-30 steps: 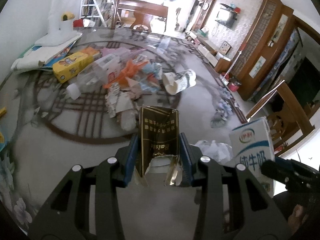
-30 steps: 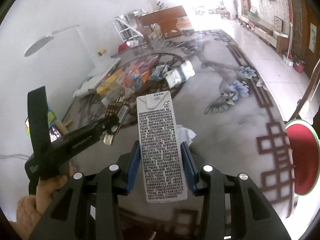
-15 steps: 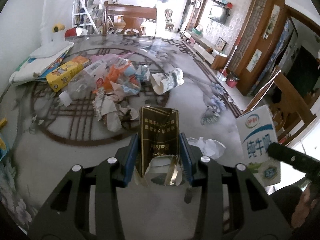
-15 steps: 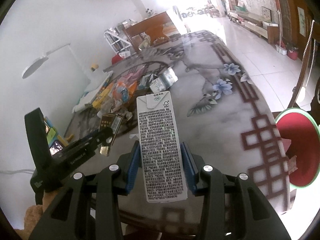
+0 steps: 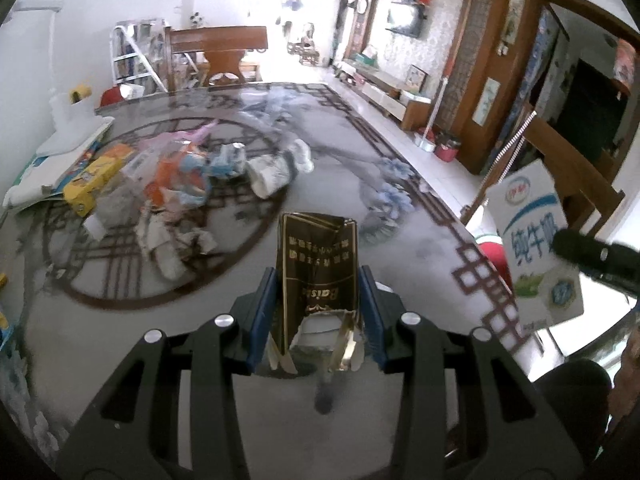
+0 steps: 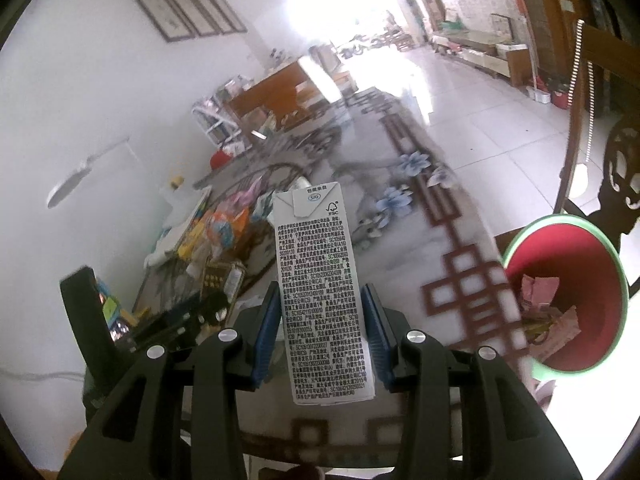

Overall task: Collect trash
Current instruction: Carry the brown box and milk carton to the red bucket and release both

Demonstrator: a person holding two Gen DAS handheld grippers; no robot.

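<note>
Two pieces are gripped above the tabletop (image 5: 420, 236): left tongs (image 5: 316, 304) clamp a torn brown box (image 5: 316, 264), right tongs (image 6: 320, 328) a milk carton (image 6: 320, 280). Carry each squarely over the red bin (image 6: 560, 264) before releasing.

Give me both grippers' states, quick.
Left gripper: shut on the torn brown cigarette pack.
Right gripper: shut on the white milk carton.

two wrist views above one shared table (image 5: 280, 216), trash pile (image 6: 216, 236)
</note>
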